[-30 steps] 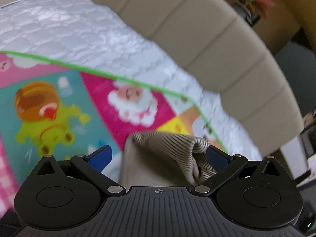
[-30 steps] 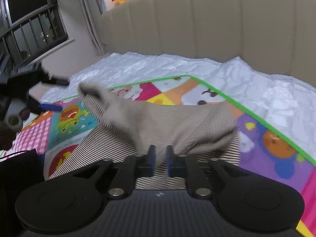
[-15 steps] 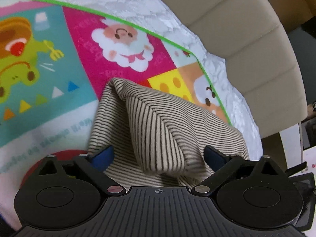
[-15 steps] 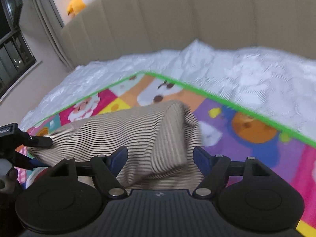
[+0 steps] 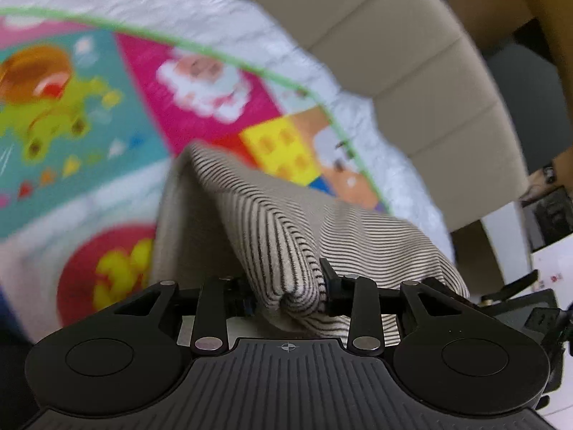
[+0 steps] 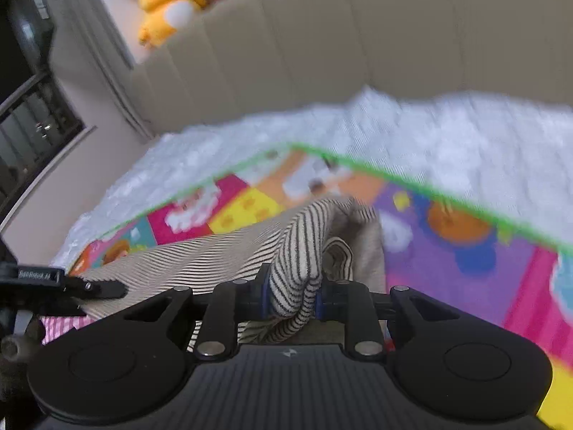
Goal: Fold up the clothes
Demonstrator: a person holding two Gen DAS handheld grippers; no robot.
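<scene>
Garment: a beige knit garment with thin dark stripes (image 5: 286, 251) lay on a bright cartoon-printed play mat with a green border (image 5: 107, 114), bunched into folds at both near ends.
Left tongs: the left tongs (image 5: 288, 292), black with blue pads, had just been closing and were clenched on a rounded fold of the striped cloth, which bulged up between the two pads.
Right tongs: the right tongs (image 6: 292, 295) had likewise just been closing and pinched a narrower roll of the same garment (image 6: 297, 251), the cloth squeezed between their blue pads.
Bed: the mat was spread over a white quilted bedspread (image 5: 222, 10), which met a tan padded headboard with stitched panels (image 5: 412, 64).
Left view only: a grey chair seat (image 5: 519, 82) beyond the headboard, and white furniture with dark equipment at the right edge; details there were too small to tell.
Right view only: the black body of the left tongs (image 6: 71, 285) reaching in from the left edge onto the garment's far end; a yellow plush toy (image 6: 161, 3) on top of the headboard (image 6: 322, 43); a dark window with railings (image 6: 28, 136) at the left; the purple and orange part of the mat (image 6: 447, 243) to the right of the garment.
Sharpness: both views were blurred away from the tongs.
</scene>
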